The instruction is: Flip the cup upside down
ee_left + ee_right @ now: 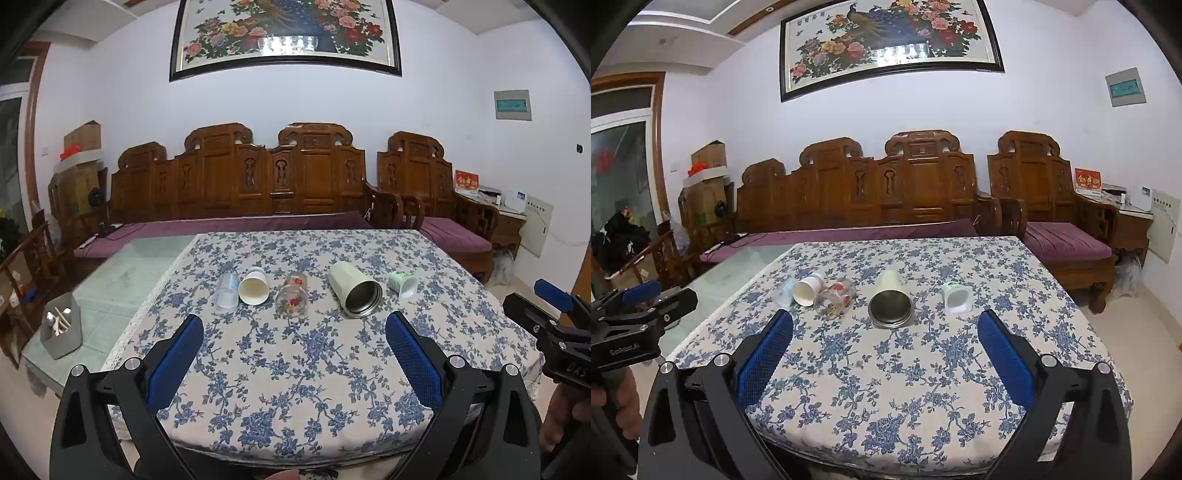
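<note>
Both grippers, left (293,339) and right (884,338), spread wide, empty, near table edge. Ahead mid-table: five cups on their sides (mouths this way). Steel cup (890,302) dead ahead of right, probably heavy, rigid, slick; grab mid-body. Glass (291,299) fragile, paper cup (253,287) crushable.

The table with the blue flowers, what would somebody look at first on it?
Probably the row of five cups lying on their sides across the flowery tablecloth, above all the big cream steel tumbler right of the middle, its shiny mouth facing us. Left of it lie a flower-painted glass, a white paper cup and a clear cup; a small green cup lies farthest right.
</note>
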